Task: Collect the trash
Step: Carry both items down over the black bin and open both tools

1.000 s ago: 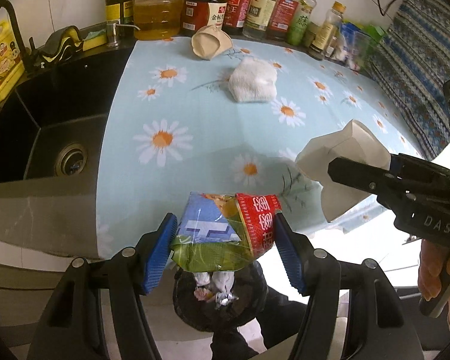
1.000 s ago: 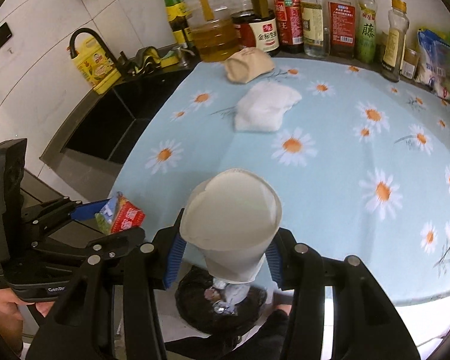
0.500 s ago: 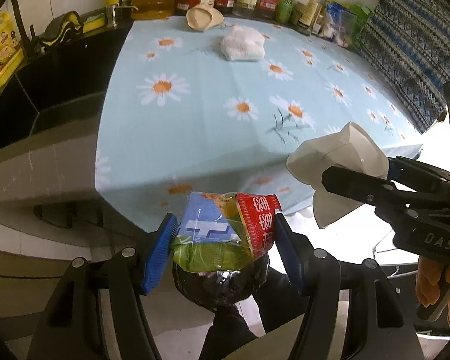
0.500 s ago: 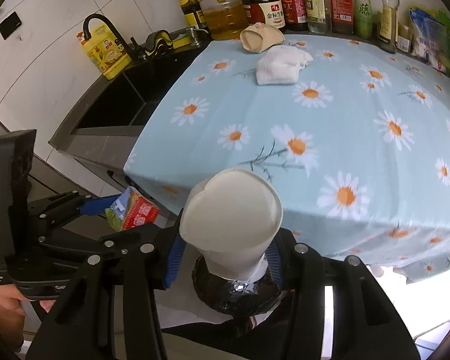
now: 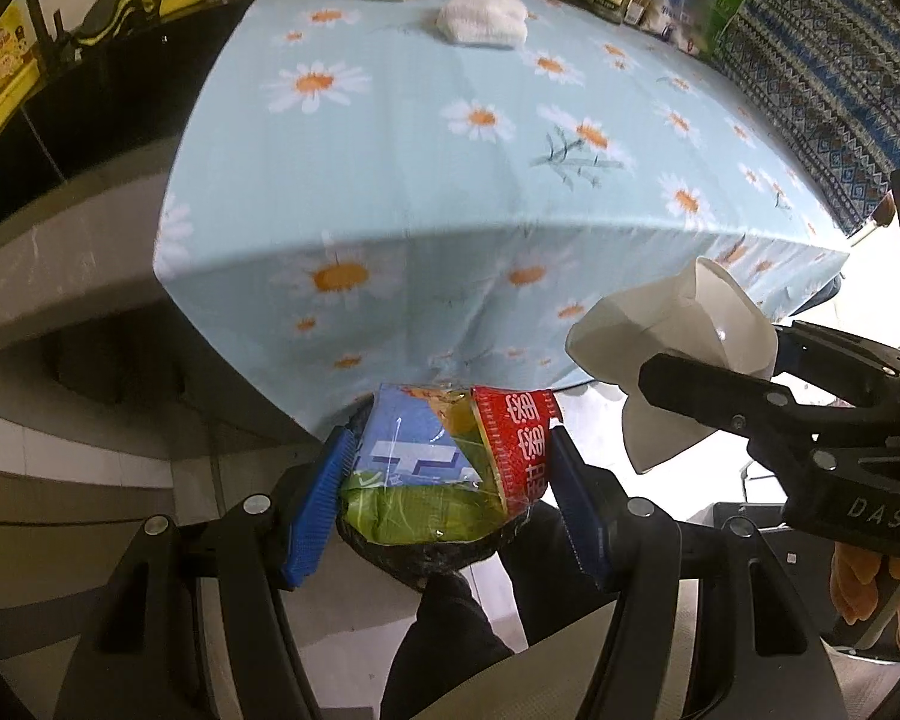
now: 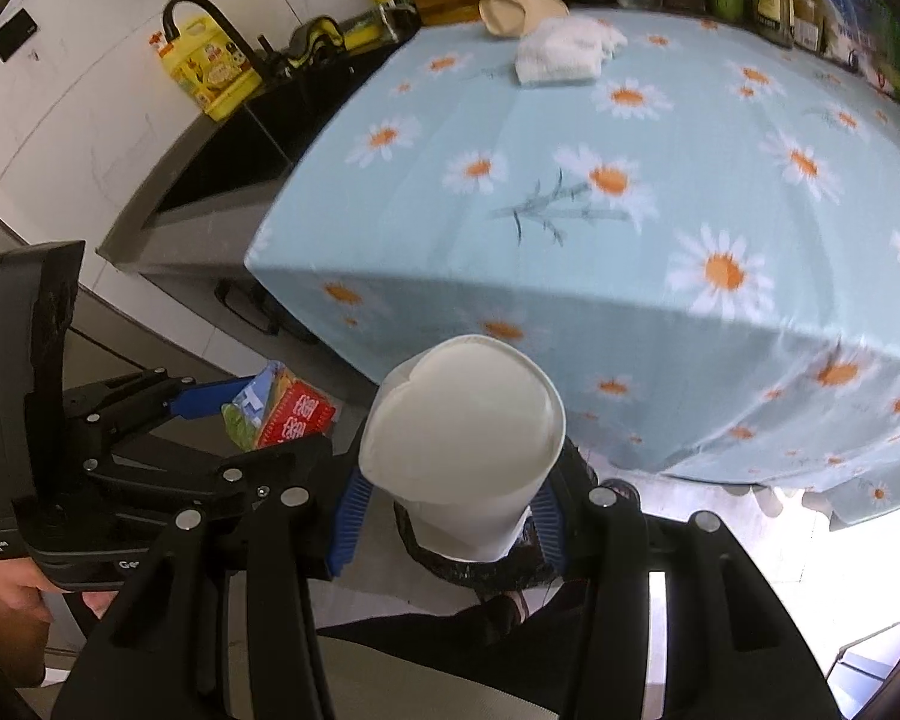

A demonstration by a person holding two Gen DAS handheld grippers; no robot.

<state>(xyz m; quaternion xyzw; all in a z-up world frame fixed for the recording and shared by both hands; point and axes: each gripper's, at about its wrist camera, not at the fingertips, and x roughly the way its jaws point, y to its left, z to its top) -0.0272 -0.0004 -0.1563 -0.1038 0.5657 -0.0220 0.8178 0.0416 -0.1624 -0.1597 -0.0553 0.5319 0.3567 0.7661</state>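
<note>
My left gripper (image 5: 447,480) is shut on a crumpled snack wrapper (image 5: 450,456), blue, green and red, pressed between its blue pads. Right under it gapes a black-lined trash bin (image 5: 426,555) on the floor. My right gripper (image 6: 450,510) is shut on a dented white paper cup (image 6: 462,438), held rim toward the camera above the same bin (image 6: 480,567). Both grippers hang past the table's front edge, side by side; the cup (image 5: 678,336) and the wrapper (image 6: 282,414) show in each other's views.
The daisy tablecloth (image 6: 660,192) hangs over the table edge behind the bin. On it lie a white towel (image 6: 564,54) and a beige crushed cup (image 6: 516,9), with bottles along the back. A dark sink (image 6: 234,162) sits left. A person's dark trouser legs (image 5: 450,630) stand by the bin.
Both grippers have drawn back off the table and sunk toward the bin, still holding the wrapper and the cup. The table edge now lies ahead of them.
</note>
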